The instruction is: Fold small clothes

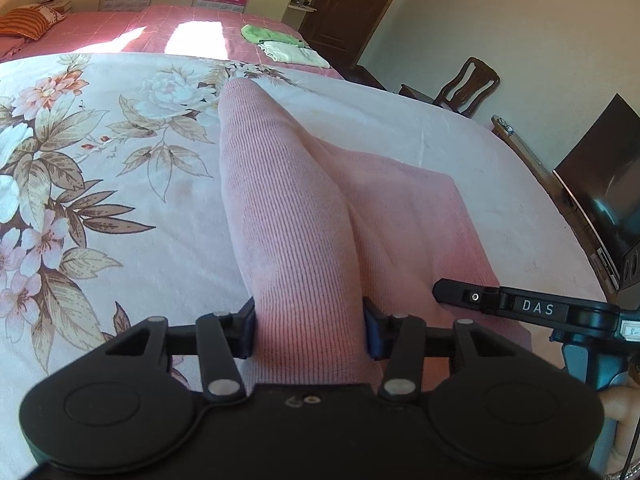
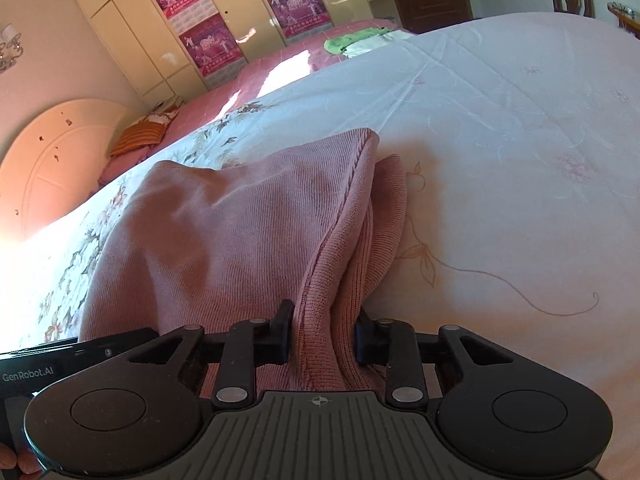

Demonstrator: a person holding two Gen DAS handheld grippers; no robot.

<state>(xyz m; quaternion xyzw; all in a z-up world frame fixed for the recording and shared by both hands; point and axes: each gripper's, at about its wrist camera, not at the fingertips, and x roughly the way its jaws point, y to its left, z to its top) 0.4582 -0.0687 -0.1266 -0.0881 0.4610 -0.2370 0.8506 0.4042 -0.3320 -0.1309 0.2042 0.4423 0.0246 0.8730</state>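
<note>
A pink ribbed knit garment (image 1: 296, 216) lies on the floral bedsheet (image 1: 100, 168). My left gripper (image 1: 310, 330) is shut on a raised fold of it, which runs up and away between the fingers. In the right wrist view the same pink garment (image 2: 224, 236) is bunched, and my right gripper (image 2: 323, 334) is shut on its seamed edge. The right gripper also shows at the right of the left wrist view (image 1: 520, 306), and the left gripper shows at the lower left of the right wrist view (image 2: 60, 360).
Folded green and white clothes (image 1: 280, 46) lie on the pink bed cover (image 1: 160, 28) farther back. A striped orange pillow (image 1: 28, 24) sits by the headboard. A wooden chair (image 1: 468, 84) and a dark screen (image 1: 608, 196) stand right of the bed. Wardrobes (image 2: 152, 32) line the back wall.
</note>
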